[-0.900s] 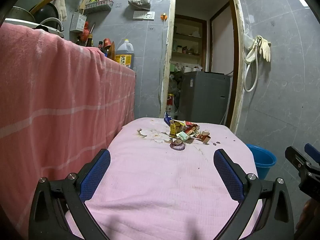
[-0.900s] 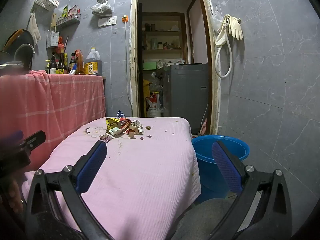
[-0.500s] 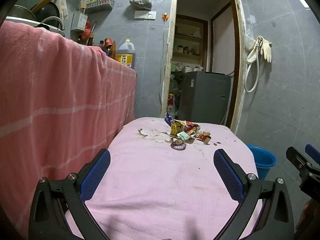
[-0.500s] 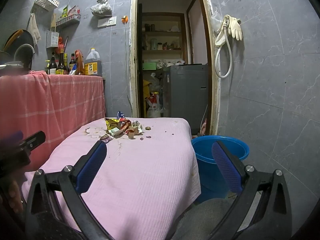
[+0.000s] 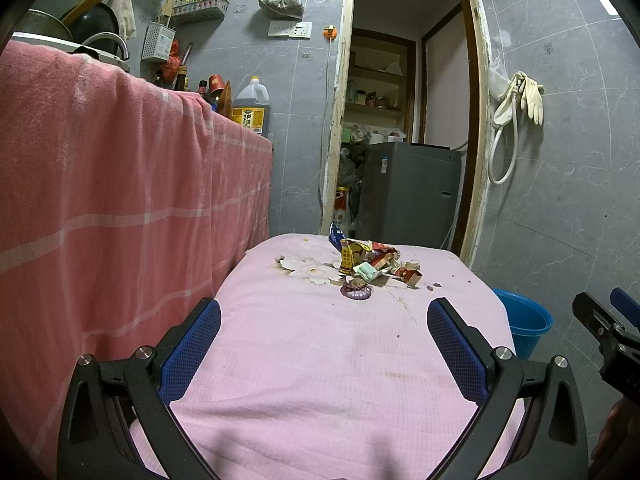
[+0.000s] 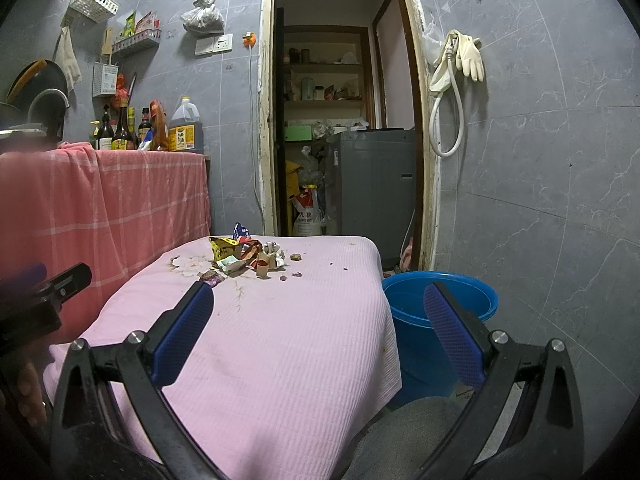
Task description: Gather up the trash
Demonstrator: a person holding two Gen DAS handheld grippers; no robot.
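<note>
Grey-tiled room (image 5: 560,200), doorway at rear. Pink-red checked cloth (image 5: 100,200) draped at left, bottles lined above it. Bench (image 5: 320,360) covered by pink cloth, centre. Trash pile (image 5: 370,264) of crumpled wrappers located at far end of bench, well apart from both claws. Left claw (image 5: 324,344) held over near bench edge, spread fully wide, nothing gripped. Right claw (image 6: 318,322) likewise spread wide, nothing gripped. Blue bucket (image 6: 440,308) placed on floor just beside bench, right side.
</note>
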